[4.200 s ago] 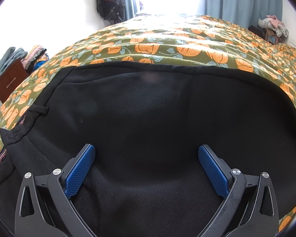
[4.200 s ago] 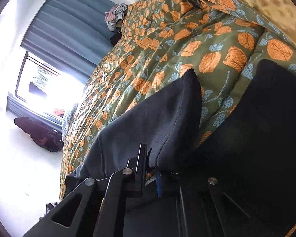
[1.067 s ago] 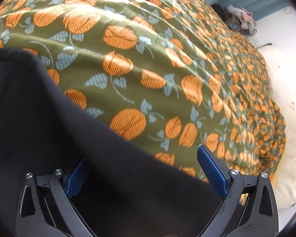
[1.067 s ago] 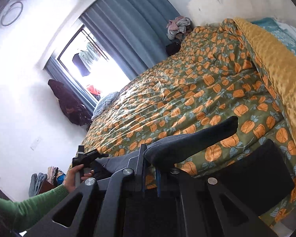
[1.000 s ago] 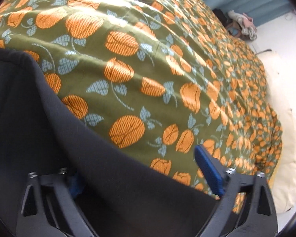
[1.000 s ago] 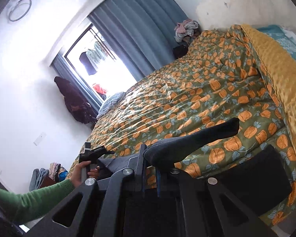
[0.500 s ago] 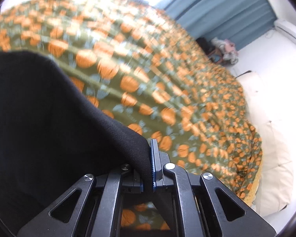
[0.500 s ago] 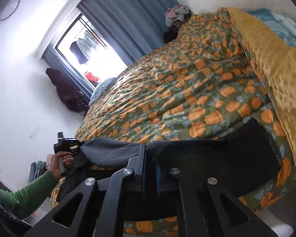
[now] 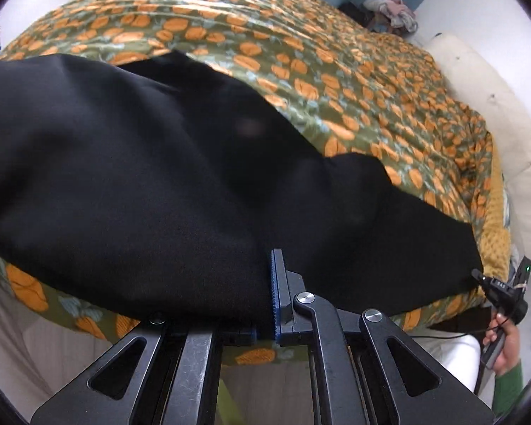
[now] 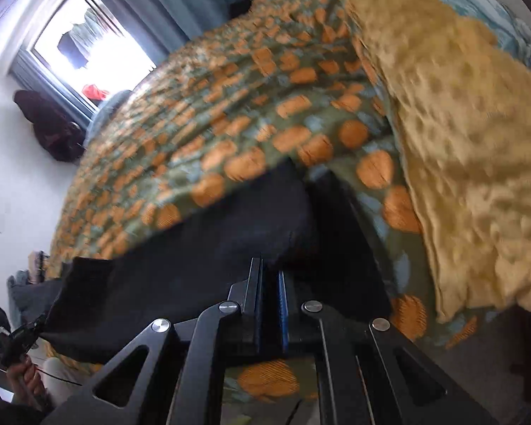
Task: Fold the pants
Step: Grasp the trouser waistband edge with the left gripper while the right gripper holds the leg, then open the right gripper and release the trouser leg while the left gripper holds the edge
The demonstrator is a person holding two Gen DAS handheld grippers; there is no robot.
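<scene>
The black pants [image 9: 159,177] lie stretched across the near edge of the bed, folded lengthwise. My left gripper [image 9: 269,297] is shut on the pants' near edge at one end. My right gripper [image 10: 269,283] is shut on the pants [image 10: 194,269] at the other end. In the left wrist view the right gripper [image 9: 502,288] shows at the far right, pinching the fabric's corner. In the right wrist view the left gripper [image 10: 14,333] shows at the lower left, holding the other corner.
The bed has a green cover with orange fruit print [image 9: 301,53]. A yellow blanket [image 10: 460,124] lies at the bed's right side. A white cushion [image 9: 495,113] stands beyond it. A window with blue curtains [image 10: 99,46] is behind the bed. Clothes [image 9: 393,14] are piled in the corner.
The left gripper has shut on the pants' edge. Both grippers have pulled the pants out long and lowered them onto the bed's near edge.
</scene>
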